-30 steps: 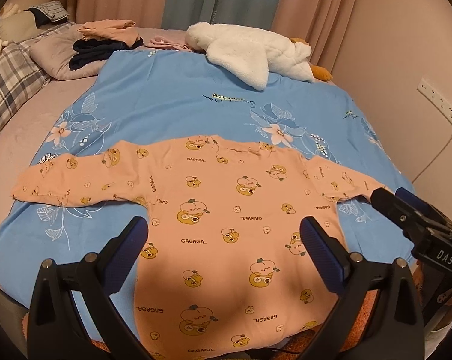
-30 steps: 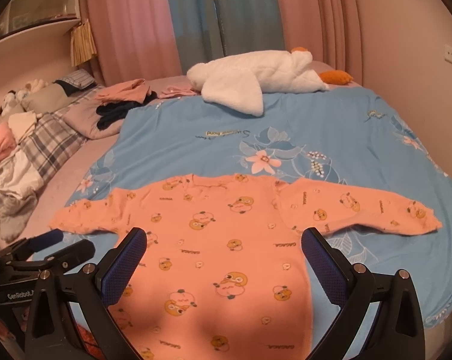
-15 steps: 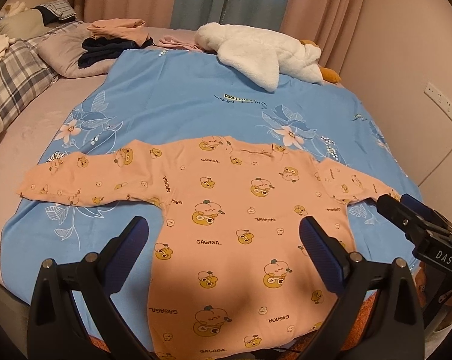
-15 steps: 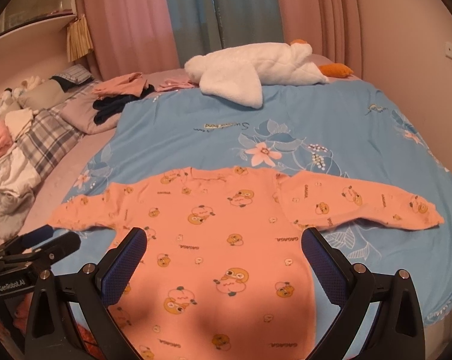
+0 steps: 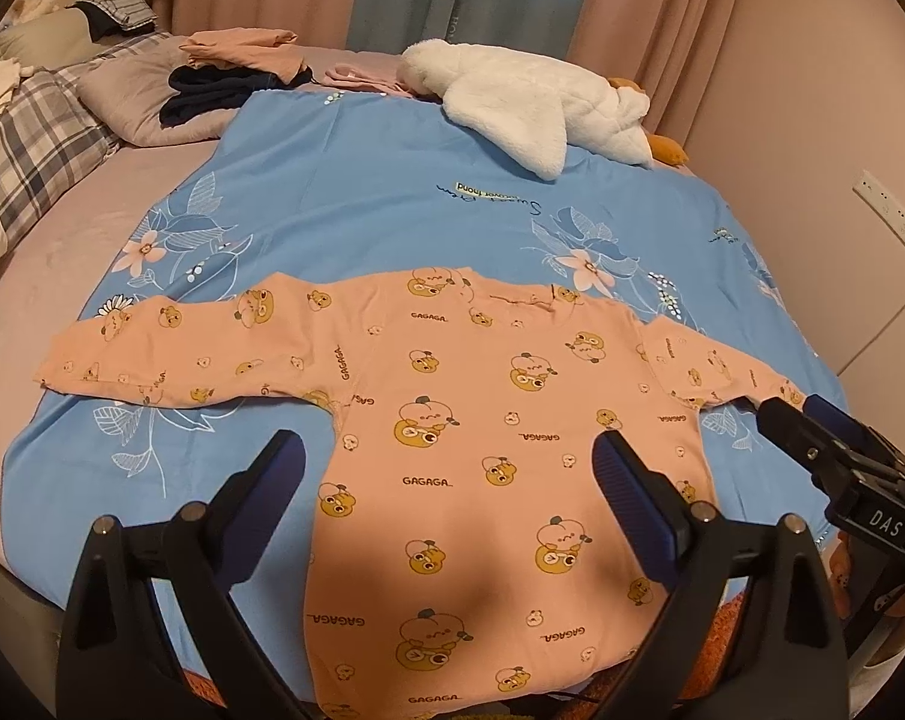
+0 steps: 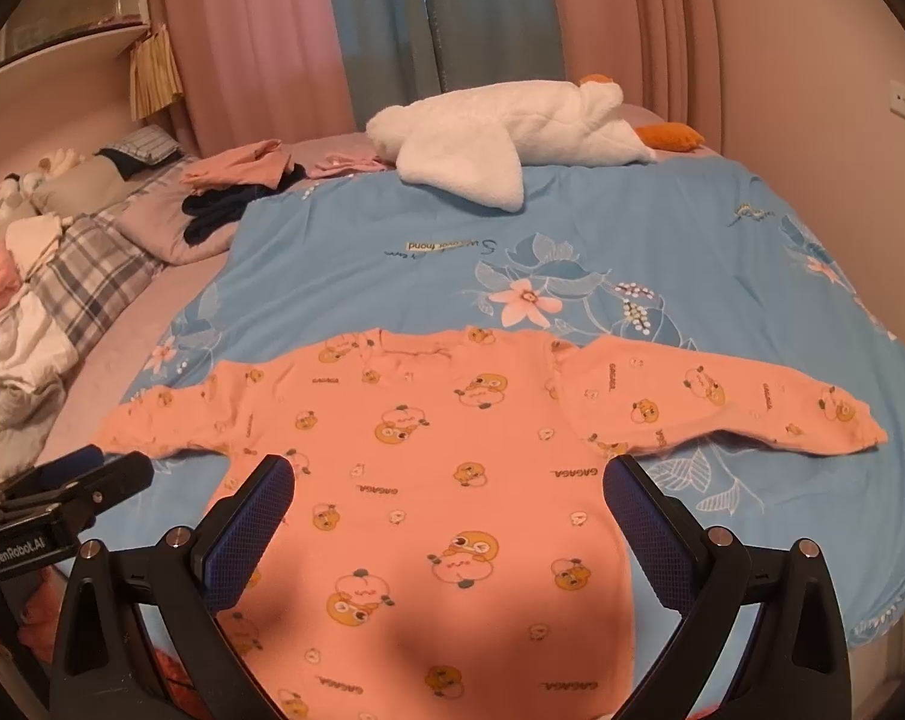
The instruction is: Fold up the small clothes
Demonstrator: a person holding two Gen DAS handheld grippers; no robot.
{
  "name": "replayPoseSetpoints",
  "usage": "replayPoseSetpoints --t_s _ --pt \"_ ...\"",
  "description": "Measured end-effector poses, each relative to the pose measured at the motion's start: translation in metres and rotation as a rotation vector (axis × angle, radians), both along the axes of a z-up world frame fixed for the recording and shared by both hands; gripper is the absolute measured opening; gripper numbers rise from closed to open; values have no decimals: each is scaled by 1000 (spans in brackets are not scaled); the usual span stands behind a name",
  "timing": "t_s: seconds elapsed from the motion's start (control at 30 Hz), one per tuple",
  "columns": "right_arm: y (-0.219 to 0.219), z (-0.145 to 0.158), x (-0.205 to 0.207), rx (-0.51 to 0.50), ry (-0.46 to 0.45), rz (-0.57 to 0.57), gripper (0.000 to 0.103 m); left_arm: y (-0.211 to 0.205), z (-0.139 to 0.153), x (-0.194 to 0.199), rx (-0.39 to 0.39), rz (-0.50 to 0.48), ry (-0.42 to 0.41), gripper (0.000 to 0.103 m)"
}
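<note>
- Your left gripper (image 5: 446, 480) hovers with jaws wide apart, empty.
- The soft peach printed top (image 5: 482, 468) lies flat on the smooth blue floral sheet (image 5: 362, 192), sleeves outstretched.
- Your right gripper (image 6: 449, 507) likewise gapes, gripping nothing.

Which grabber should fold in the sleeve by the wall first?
Probably the right gripper. In the left wrist view its tip sits right beside that sleeve's cuff. The left gripper is open over the orange shirt, nearer the other sleeve.

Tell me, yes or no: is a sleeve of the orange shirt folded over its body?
No, both sleeves of the orange shirt lie spread outward on the blue blanket.
</note>
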State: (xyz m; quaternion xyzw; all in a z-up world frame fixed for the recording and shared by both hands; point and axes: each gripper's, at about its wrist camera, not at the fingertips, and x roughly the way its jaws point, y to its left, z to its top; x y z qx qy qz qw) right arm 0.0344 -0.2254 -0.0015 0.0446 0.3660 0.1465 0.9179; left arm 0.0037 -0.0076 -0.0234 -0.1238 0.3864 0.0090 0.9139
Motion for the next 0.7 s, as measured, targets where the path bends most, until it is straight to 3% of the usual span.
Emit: replayPoseSetpoints --t_s 0.7 --pt "3 2 2 14 9 -6 102 -6 1 -3 -16 -56 -24 97"
